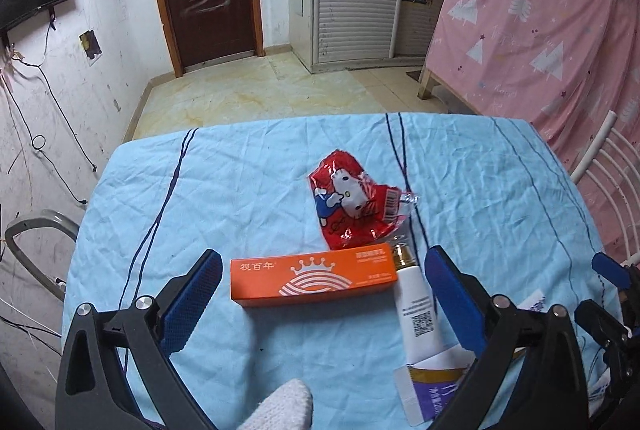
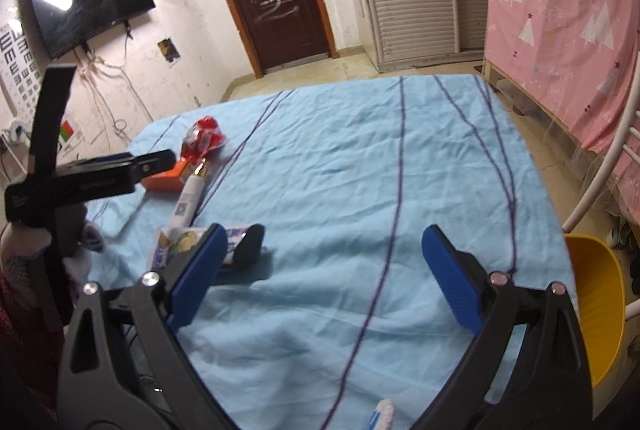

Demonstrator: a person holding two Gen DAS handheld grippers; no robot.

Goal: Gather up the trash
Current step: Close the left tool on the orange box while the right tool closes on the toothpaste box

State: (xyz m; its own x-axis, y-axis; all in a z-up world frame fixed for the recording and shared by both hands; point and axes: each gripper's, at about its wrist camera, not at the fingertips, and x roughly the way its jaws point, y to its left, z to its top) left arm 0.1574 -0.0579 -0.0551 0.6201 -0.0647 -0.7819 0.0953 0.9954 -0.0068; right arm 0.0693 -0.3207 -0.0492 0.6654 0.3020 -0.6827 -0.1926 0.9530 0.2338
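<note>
Trash spot: orange box [image 1: 314, 280], white tube [image 1: 416, 314], red wrapper [image 1: 354, 203] and a torn purple-and-white packet [image 1: 430, 396] all sit on the blue-sheeted worktop [image 1: 240, 189], bunched on its left side.
Key relation: orange box lies straight ahead of the left claw [image 1: 324, 296], long axis running left-right, so across the gap between the 2 blue pads. Ends of the box sit just inside each pad, pretty much lined up for a squeeze I'd say.
Tube: touching the box's right end, long axis pointing away from the camera, gold cap at the far end.
Nearer arm: left, easily. Right claw [image 2: 324, 270] faces bare sheet, with the pile off to its left.
Left claw state: spread wide, nothing in it.
Right claw state: also wide, nothing gripped.
Writing: box reads 视百年 with a crown logo; tube has a QR code; wrapper shows a Hello Kitty figure and barcode. Small print too blurry, can't read it.
Bin: yellow tub [image 2: 600, 310] at the worktop's right edge, probably the drop point.
</note>
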